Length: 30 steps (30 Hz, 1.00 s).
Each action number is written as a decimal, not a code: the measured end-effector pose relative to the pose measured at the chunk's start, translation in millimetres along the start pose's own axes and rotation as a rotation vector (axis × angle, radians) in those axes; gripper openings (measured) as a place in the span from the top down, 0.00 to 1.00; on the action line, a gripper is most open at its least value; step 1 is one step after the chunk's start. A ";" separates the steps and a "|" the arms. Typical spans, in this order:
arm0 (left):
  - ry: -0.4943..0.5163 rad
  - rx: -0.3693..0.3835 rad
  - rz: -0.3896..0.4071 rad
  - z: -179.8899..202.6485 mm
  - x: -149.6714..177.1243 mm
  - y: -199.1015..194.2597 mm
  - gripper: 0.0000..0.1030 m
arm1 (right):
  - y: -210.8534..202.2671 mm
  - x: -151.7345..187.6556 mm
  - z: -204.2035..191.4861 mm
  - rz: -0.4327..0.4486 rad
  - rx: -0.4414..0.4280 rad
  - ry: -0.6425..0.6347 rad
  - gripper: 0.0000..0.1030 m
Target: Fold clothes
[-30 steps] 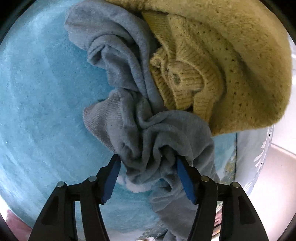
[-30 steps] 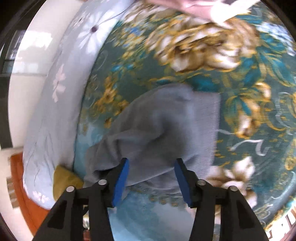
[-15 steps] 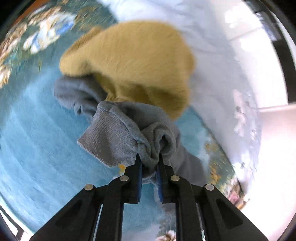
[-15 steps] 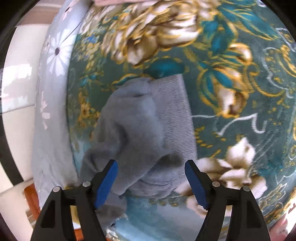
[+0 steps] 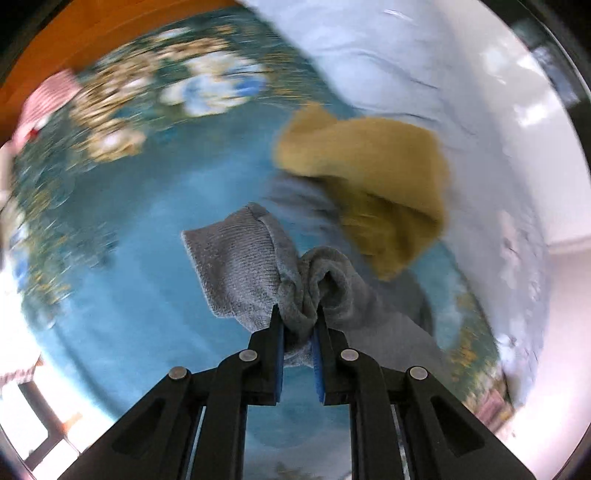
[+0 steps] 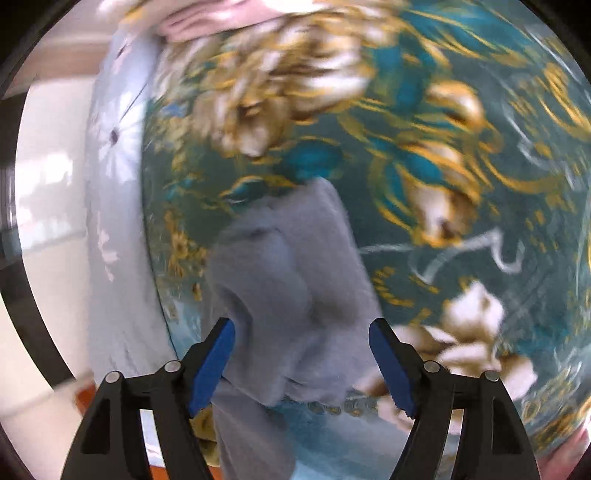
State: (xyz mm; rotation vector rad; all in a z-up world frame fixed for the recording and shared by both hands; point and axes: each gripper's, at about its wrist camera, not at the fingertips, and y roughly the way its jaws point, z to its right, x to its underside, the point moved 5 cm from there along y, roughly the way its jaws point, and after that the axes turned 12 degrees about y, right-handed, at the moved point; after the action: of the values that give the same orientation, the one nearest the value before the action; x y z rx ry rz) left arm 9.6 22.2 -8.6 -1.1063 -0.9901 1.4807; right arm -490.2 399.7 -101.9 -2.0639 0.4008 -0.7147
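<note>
A grey knit garment [image 5: 243,273] hangs bunched from my left gripper [image 5: 297,314], which is shut on a fold of it and holds it above the bed. Its ribbed cuff sticks out to the left. A mustard yellow knit sweater [image 5: 373,177] lies crumpled behind it on the blue blanket [image 5: 140,258]. In the right wrist view the same grey garment [image 6: 288,288] trails across the floral blanket [image 6: 424,147]. My right gripper [image 6: 301,334] is open, its blue pads on either side of the grey cloth, just above it.
A pale floral sheet [image 5: 406,55] covers the bed's side, with a white wall beyond. A pink-and-white checked cloth [image 5: 44,107] lies at the far left by an orange wooden edge [image 5: 74,33]. Pink fabric [image 6: 207,18] lies at the top of the right wrist view.
My left gripper closed on the grey garment and lifted it away from the yellow sweater. My right gripper opened wider and stayed over the grey cloth's other end.
</note>
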 end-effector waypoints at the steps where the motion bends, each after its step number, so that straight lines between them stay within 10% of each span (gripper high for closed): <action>1: -0.030 -0.016 -0.011 -11.6 3.3 2.0 0.87 | 4.5 1.1 -6.1 -0.011 0.019 -0.026 0.24; 4: -0.111 -0.053 -0.044 -39.6 13.5 9.4 0.87 | 13.4 3.9 -19.2 -0.040 0.087 -0.111 0.34; 8: -0.173 -0.031 -0.065 -48.0 19.6 15.5 0.87 | 23.6 11.0 -34.4 -0.057 0.199 -0.219 0.86; 10: -0.155 -0.008 -0.051 -39.4 14.6 12.3 0.87 | 12.7 9.7 -40.2 -0.055 0.168 -0.242 0.96; 17: -0.007 0.136 0.073 -3.1 -14.6 -10.9 0.87 | -83.5 15.0 -80.8 0.071 -0.090 -0.466 0.97; 24: -0.080 -0.026 -0.078 -59.2 16.1 41.2 0.86 | -53.3 12.5 26.7 0.017 0.254 -0.455 0.97; 30: -0.199 -0.084 -0.155 -90.5 32.1 60.5 0.79 | -36.7 26.8 62.5 -0.040 0.376 -0.416 0.93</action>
State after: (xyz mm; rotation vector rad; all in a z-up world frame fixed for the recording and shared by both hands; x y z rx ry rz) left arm 80.2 47.8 -93.7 -0.9306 -1.2578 1.4535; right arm -429.8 446.3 -89.7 -1.8018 -0.0139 -0.3345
